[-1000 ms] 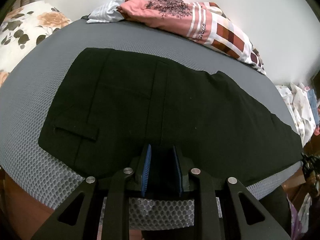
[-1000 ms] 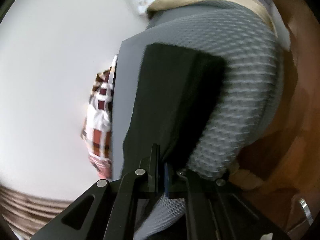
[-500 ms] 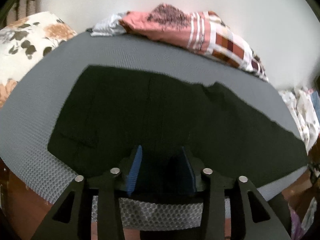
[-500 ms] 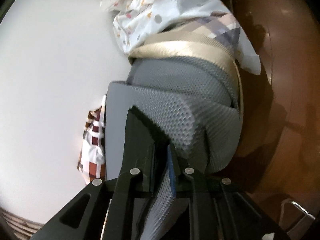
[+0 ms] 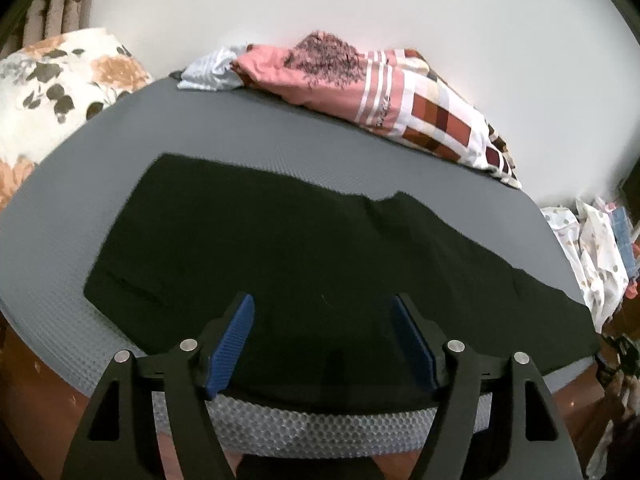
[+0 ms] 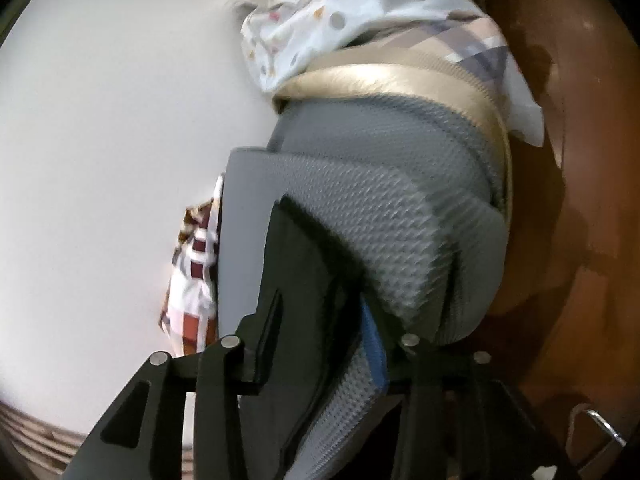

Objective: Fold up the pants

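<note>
Black cloth fills the middle of the left wrist view: the pants [image 5: 304, 264] lie flat along a grey mesh mattress [image 5: 280, 128], waist end toward the left, legs running off to the right edge. The left gripper [image 5: 323, 320] hovers over their near edge with its blue pads [image 5: 234, 340] spread wide; its jaws have just been opening, and the fabric between them lies loose, unpinched. Behind, against the white wall, sit a floral pillow [image 5: 52, 92] and a pink checked blanket [image 5: 384, 100] (bundled up rather than folded).

From the right wrist view, the picture is tipped sideways and a little blurred. The right gripper [image 6: 320, 320] stands parted, its jaws having just been opening too, and the hem end of the pants [image 6: 304, 264] sits between the fingers, resting on the mattress [image 6: 400, 232] corner, released. A spotted white cloth [image 6: 320, 16] lies heaped beyond.
</note>
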Demonstrator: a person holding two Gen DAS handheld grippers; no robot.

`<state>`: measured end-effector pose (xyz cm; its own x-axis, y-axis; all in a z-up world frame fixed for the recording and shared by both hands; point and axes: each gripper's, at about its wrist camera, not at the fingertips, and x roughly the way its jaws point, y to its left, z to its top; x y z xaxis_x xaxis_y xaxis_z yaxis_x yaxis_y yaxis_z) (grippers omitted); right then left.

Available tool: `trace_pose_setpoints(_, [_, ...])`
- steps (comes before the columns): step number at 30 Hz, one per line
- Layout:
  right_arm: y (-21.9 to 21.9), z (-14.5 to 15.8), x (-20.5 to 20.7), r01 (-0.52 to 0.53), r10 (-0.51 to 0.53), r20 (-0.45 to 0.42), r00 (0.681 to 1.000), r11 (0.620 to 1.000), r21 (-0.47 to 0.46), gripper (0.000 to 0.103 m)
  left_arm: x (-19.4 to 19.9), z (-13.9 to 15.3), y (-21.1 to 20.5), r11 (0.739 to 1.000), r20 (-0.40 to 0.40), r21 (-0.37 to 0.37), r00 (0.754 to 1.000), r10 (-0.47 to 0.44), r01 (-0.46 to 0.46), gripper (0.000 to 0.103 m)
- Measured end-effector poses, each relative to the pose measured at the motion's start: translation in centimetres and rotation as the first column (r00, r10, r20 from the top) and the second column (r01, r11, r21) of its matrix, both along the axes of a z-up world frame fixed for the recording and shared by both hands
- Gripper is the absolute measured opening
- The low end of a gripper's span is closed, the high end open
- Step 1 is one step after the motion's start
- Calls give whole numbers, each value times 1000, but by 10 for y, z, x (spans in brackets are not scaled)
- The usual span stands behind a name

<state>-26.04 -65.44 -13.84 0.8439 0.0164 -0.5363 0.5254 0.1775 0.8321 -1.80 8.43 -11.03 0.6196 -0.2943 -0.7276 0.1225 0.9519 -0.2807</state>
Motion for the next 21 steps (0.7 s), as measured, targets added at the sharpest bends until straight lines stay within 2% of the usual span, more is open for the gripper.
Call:
trace_pose_setpoints(3, [2, 3, 10, -10, 10, -14, 1000, 999, -34, 38, 1, -4, -3, 1000, -14, 5, 1000, -6, 6, 71])
trace_pose_setpoints(5, [4, 7, 19, -30, 26, -61, 998, 997, -76, 32, 0, -5, -3, 1000, -11, 6, 1000, -4, 4, 71])
trace_pose_setpoints(6, [4, 9, 22, -37, 27, -102, 994, 994, -98, 16, 0, -5, -3, 1000, -8, 5, 1000, 0, 0, 72])
trace_pose_setpoints(7, [4, 7, 26, -52, 37, -146, 989, 994, -99, 9, 0, -6, -2, 1000, -8, 5, 1000, 3, -3, 72])
trace_pose_setpoints(11, [6, 21, 29, -71, 51, -148, 988, 989, -127, 9, 2, -8, 1, 1000, -16, 9, 1000, 16, -15, 72])
trace_pose_setpoints(15, [30, 59, 45, -120, 106, -82, 991, 976, -183, 10, 2, -6, 1, 1000, -8, 7, 1000, 17, -17, 72])
trace_pose_setpoints(18, [68, 90, 73, -201, 195, -49, 979, 949, -241, 10, 2, -5, -1, 1000, -10, 7, 1000, 10, -10, 72])
trace_pose_setpoints(21, [117, 110, 102, -297, 296, -48, 954, 906, -301, 10, 0, -2, -4, 1000, -2, 8, 1000, -6, 6, 72])
